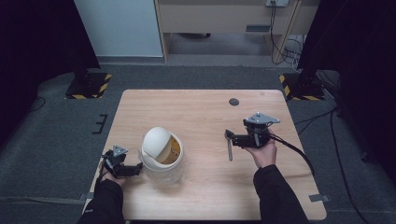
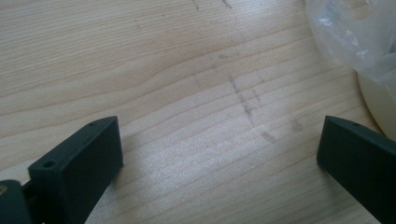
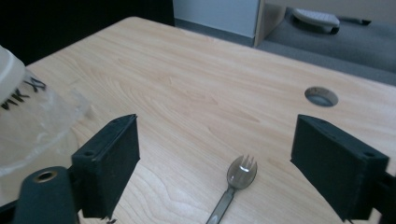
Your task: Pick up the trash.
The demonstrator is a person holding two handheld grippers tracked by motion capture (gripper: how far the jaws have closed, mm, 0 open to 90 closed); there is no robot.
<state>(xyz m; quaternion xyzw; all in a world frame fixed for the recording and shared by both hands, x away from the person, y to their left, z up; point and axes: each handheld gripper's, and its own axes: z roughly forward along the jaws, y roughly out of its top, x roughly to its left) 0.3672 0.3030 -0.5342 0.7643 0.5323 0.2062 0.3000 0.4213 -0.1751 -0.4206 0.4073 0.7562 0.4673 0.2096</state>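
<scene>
Our right gripper (image 1: pixel 232 138) hangs low over the table (image 1: pixel 196 109) with its jaws spread wide and nothing pressed between them; in the right gripper view the spork (image 3: pixel 237 179) lies flat on the wood in the gap between the two black jaws, its tines pointing away from us and its handle running back toward the gripper. From the high view the spork (image 1: pixel 229 144) lies just off the jaw tips, its long axis running roughly from the far edge of the table toward our side, bowl end farther away. That axis is what the pick-up turns on, we judge: the jaws must straddle the thin handle across its width, not along it.

Our left gripper (image 1: pixel 133 169) sits beside the white container (image 1: pixel 163 156), also wide open and holding nothing, its tips close to the container's wall. The container's lid (image 1: pixel 155 141) is tilted up over yellowish contents, and clear plastic wrap (image 2: pixel 348 32) clings to its side. The spork lies well apart from the container, so the right hand (image 1: pixel 262 153) is clearly the nearer one.
</scene>
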